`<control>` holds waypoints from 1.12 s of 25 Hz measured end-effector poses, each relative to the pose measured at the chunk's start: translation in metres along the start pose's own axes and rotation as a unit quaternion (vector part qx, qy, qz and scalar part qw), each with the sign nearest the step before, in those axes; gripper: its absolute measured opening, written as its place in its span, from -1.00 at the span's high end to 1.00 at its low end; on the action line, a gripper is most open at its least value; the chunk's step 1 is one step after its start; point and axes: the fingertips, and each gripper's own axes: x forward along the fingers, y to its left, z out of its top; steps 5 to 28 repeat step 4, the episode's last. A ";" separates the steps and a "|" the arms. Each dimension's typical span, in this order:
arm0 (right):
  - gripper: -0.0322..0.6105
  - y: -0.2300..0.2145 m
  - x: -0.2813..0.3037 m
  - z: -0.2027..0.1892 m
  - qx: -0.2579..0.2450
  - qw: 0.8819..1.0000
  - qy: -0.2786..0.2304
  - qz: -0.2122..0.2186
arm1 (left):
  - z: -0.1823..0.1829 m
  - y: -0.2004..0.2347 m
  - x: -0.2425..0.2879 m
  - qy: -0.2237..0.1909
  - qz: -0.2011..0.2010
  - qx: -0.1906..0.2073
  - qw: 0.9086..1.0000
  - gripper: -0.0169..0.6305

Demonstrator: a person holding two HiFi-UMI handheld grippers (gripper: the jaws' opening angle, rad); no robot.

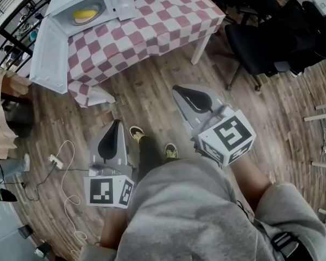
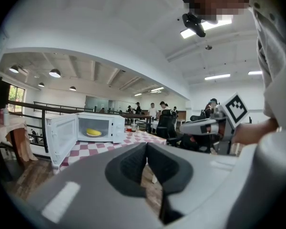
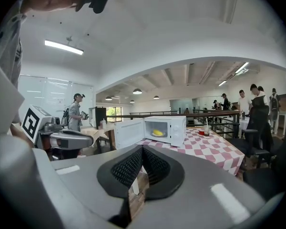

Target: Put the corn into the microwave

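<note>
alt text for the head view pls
An open white microwave sits on a red-checked table at upper left, yellow corn inside. The person stands away from it on a wooden floor, left gripper and right gripper held low, both shut and empty.

place: open-plan office hall | evidence: office chairs (image 1: 258, 43), railing (image 3: 212, 114), ceiling strip lights (image 3: 63, 47)
</note>
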 end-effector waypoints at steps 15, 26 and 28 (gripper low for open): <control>0.90 0.003 -0.008 -0.002 0.001 1.000 -0.001 0.001 | 0.001 -0.007 -0.004 0.001 -0.002 0.003 1.000 0.91; 0.90 0.003 -0.008 -0.002 0.001 1.000 -0.001 0.001 | 0.001 -0.007 -0.004 0.001 -0.002 0.003 1.000 0.91; 0.90 0.003 -0.008 -0.002 0.001 1.000 -0.001 0.001 | 0.001 -0.007 -0.004 0.001 -0.002 0.003 1.000 0.91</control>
